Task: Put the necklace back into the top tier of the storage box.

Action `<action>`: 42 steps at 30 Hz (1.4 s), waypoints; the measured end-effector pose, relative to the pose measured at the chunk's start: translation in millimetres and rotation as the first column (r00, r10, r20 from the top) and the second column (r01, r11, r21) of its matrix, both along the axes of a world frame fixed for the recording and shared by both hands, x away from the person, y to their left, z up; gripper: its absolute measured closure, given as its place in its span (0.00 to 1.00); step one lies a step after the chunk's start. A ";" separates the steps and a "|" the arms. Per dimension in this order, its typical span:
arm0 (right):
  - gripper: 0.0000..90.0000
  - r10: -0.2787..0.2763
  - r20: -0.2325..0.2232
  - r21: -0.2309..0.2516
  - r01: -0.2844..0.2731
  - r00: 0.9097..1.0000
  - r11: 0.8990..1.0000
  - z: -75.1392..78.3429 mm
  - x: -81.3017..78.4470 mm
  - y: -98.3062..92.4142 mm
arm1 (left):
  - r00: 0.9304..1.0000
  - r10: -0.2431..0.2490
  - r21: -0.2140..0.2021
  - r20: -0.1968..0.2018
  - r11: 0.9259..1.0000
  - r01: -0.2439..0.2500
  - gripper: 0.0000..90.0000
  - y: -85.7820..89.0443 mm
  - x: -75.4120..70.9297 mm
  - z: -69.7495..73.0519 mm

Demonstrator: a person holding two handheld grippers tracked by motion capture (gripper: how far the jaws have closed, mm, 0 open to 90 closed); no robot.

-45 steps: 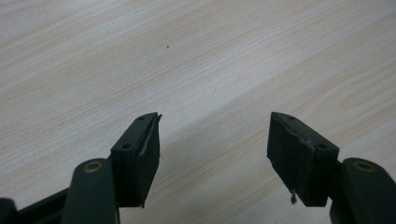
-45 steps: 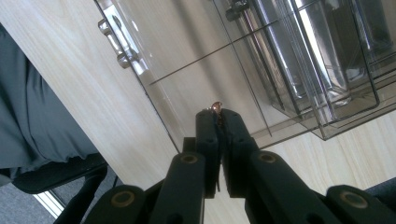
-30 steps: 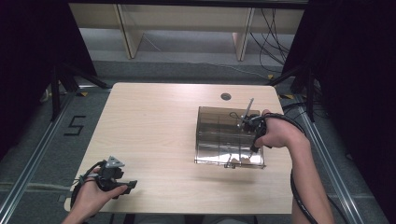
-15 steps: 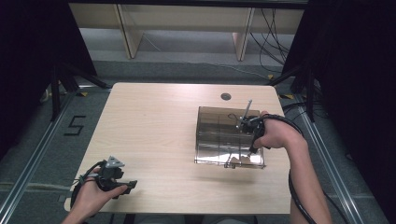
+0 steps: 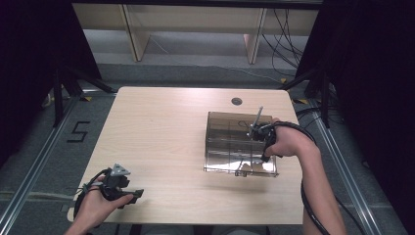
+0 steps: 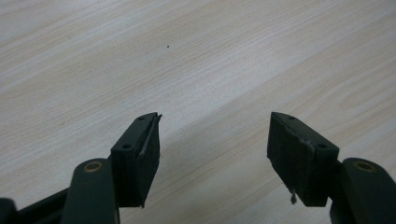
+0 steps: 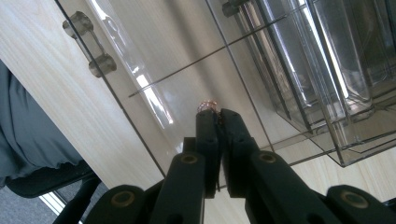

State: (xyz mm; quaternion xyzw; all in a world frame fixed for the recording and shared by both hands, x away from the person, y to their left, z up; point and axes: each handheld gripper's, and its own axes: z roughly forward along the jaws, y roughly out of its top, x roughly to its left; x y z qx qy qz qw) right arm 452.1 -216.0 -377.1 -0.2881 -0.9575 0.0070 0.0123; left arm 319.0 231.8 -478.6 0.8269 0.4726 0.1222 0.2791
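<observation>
Barely anything has shifted since a second ago: the right hand (image 5: pixel 288 143) has crept a touch closer to the person along the clear box, and the left side hasn't budged.

So the setup is a light wood table (image 5: pixel 161 127) with a smoky clear plastic organizer box (image 5: pixel 235 142) sitting on its right half, divided into compartments inside. The right gripper (image 7: pixel 215 113) is reaching down over the box from the right edge, and in the right gripper view its jaws are pinched together on a small pinkish ring-like thing (image 7: pixel 207 106) right at the tips. That little object is too small to tell what it really is. It's held above the box's clear top panel, near the front end where the two stubby clear handle posts (image 7: pixel 91 44) stick out.

Over at the near left corner of the table, the left gripper (image 5: pixel 128 194) is resting low on the wood in the person's left hand (image 5: pixel 93 208). In the left gripper view its jaws are spread wide with bare tabletop between them, holding nothing.
</observation>
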 end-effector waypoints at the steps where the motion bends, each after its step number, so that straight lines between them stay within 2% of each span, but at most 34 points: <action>1: 0.97 0.004 0.003 -0.004 -0.004 1.000 1.000 -1.1 0.6 0.3 | 1.000 0.000 0.000 0.000 1.000 0.000 0.38 0.0 0.0 0.0; 5: 0.97 0.025 0.008 0.004 -0.026 1.000 1.000 -4.4 2.0 -0.6 | 1.000 -0.001 0.000 0.000 1.000 0.001 0.38 0.0 0.0 0.0; 6: 0.97 0.008 0.003 -0.011 -0.008 1.000 1.000 -4.7 1.3 0.2 | 1.000 0.000 0.000 0.000 1.000 0.000 0.38 0.0 0.0 0.1; 12: 0.97 0.015 0.005 -0.012 -0.015 1.000 1.000 -7.7 3.0 0.1 | 1.000 0.000 0.000 0.000 1.000 0.000 0.38 0.1 0.0 0.1; 15: 0.97 -0.001 0.002 -0.018 0.001 1.000 1.000 -10.1 2.6 0.6 | 1.000 0.000 -0.001 0.001 1.000 0.000 0.38 0.1 -0.1 0.2; 16: 0.96 0.022 0.001 -0.012 -0.022 1.000 1.000 -11.4 4.4 -0.1 | 1.000 0.000 0.000 0.000 1.000 0.000 0.38 0.1 -0.1 0.2; 23: 0.96 0.025 -0.006 -0.015 -0.025 1.000 1.000 -16.8 5.4 1.5 | 1.000 0.000 -0.001 0.000 1.000 0.000 0.38 0.2 -0.2 0.3; 29: 0.93 -0.001 -0.018 -0.007 0.001 1.000 1.000 -19.6 3.1 3.4 | 1.000 0.000 0.000 0.001 1.000 0.000 0.38 0.3 -0.1 0.3; 32: 0.91 0.023 -0.011 -0.013 -0.024 1.000 1.000 -17.6 3.9 1.9 | 1.000 -0.001 -0.001 0.000 1.000 0.001 0.38 0.1 -0.1 0.2; 36: 0.89 0.015 -0.008 -0.001 -0.015 1.000 1.000 -15.3 1.6 1.3 | 1.000 -0.001 0.000 0.001 1.000 0.001 0.38 -0.1 -0.1 0.3; 37: 0.89 0.031 0.003 -0.002 -0.031 1.000 1.000 -13.7 1.8 0.5 | 1.000 -0.002 0.000 -0.002 1.000 0.002 0.38 0.0 -0.2 0.5; 39: 0.87 0.002 0.007 -0.006 -0.002 1.000 1.000 -10.6 -1.3 0.0 | 1.000 -0.003 0.001 -0.002 1.000 0.003 0.38 0.0 -0.1 0.6; 42: 0.86 -0.012 0.012 -0.012 0.012 1.000 1.000 -5.0 -4.3 -1.5 | 1.000 -0.004 0.003 -0.001 1.000 0.004 0.38 -0.1 0.0 0.5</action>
